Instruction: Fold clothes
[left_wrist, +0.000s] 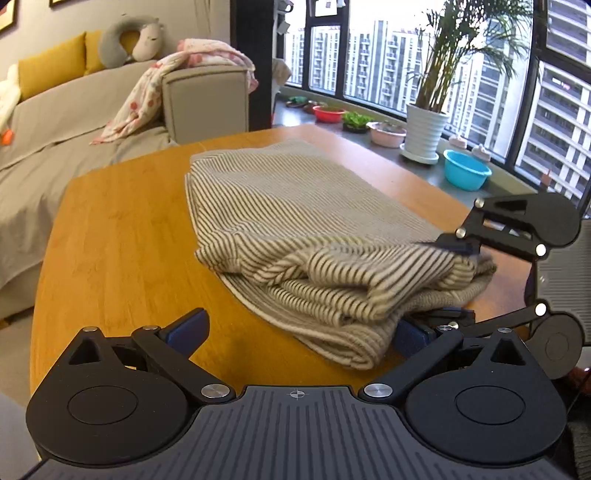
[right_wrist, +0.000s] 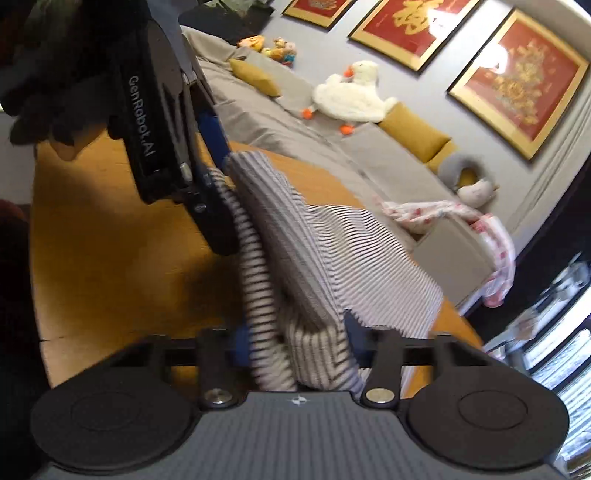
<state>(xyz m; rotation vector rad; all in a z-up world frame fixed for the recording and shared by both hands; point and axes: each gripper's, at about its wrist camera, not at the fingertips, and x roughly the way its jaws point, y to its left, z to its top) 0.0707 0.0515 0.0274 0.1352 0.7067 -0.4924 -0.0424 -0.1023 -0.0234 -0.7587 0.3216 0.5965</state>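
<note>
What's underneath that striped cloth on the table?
Only the wooden table shows beneath the striped cloth. It is folded into several layers, so anything between or under them is hidden. The right tool grips its near corner.

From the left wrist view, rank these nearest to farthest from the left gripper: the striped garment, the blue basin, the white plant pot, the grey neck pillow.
From the left gripper:
1. Striped garment, right at its fingers, on the table.
2. Blue basin, right, on the window ledge.
3. White plant pot, right, just past the basin.
4. Grey neck pillow, far left, on the sofa back.
</note>
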